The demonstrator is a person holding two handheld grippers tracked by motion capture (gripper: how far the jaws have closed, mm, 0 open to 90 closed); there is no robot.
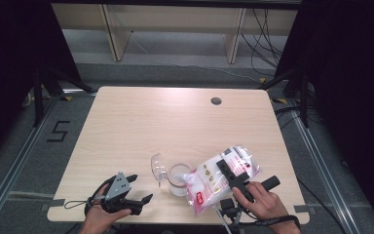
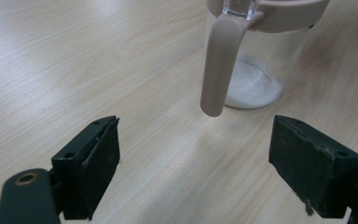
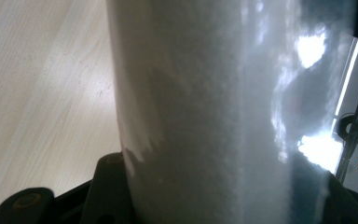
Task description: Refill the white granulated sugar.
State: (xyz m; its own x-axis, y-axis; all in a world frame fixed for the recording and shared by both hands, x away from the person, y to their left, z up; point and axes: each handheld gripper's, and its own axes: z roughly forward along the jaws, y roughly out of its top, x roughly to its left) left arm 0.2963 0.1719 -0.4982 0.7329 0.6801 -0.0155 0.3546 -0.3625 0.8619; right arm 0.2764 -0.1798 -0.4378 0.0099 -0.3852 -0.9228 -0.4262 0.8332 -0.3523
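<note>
A clear jug (image 1: pixel 179 179) with a beige rim and handle (image 2: pixel 219 65) stands near the table's front edge, its lid (image 1: pixel 158 165) flipped open to the left. A little white powder (image 2: pixel 254 88) lies in its bottom. My right gripper (image 1: pixel 230 171) is shut on a clear plastic bag of white granules (image 1: pixel 216 179), which lies tilted with one corner at the jug's mouth. In the right gripper view the bag (image 3: pixel 205 112) stands between the jaws. My left gripper (image 1: pixel 141 187) is open and holds nothing, left of the jug; in its own view the left gripper (image 2: pixel 193 163) points at the handle.
The light wooden table (image 1: pixel 151 126) has a round cable hole (image 1: pixel 216 101) at the back right. Wooden shelf legs and cables stand on the floor beyond the far edge. Dark curtains flank both sides.
</note>
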